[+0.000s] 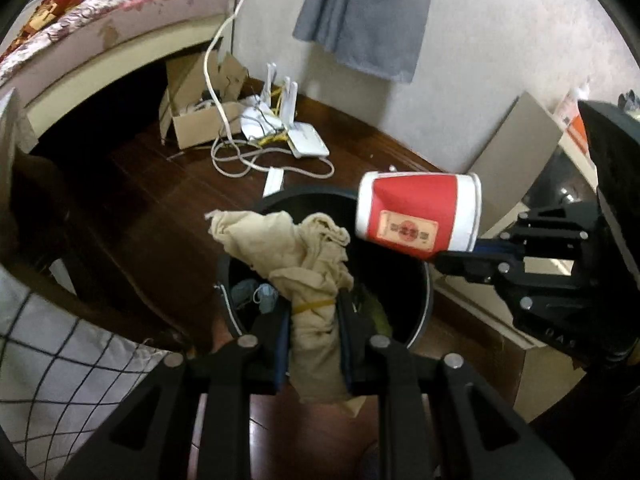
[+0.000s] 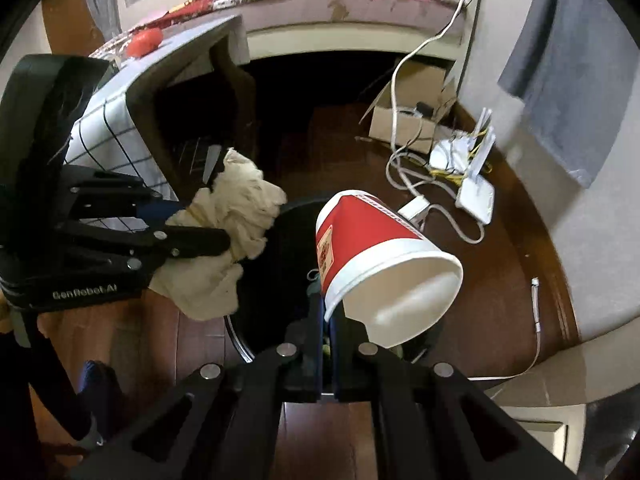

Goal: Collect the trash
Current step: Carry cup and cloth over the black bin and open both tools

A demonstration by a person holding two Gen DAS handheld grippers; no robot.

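My left gripper [image 1: 313,308] is shut on a crumpled beige cloth [image 1: 304,256] tied with a yellow rubber band, held over the black trash bin [image 1: 424,308]. The cloth also shows in the right wrist view [image 2: 236,208] in the left gripper [image 2: 216,232]. My right gripper [image 2: 328,308] is shut on the rim of a red and white paper cup [image 2: 380,256], tilted with its mouth toward the camera, above the bin [image 2: 296,216]. The cup [image 1: 416,214] and the right gripper [image 1: 448,258] show at the bin's right edge in the left wrist view. Some trash lies inside the bin.
A dark wooden floor [image 1: 160,200] surrounds the bin. A cardboard box [image 1: 200,116], white routers [image 1: 288,128] and loose cables [image 1: 256,160] lie by the wall. A bed [image 1: 120,20] stands behind. A checked-cloth table [image 2: 104,120] is at the left. A board [image 1: 516,168] leans at the right.
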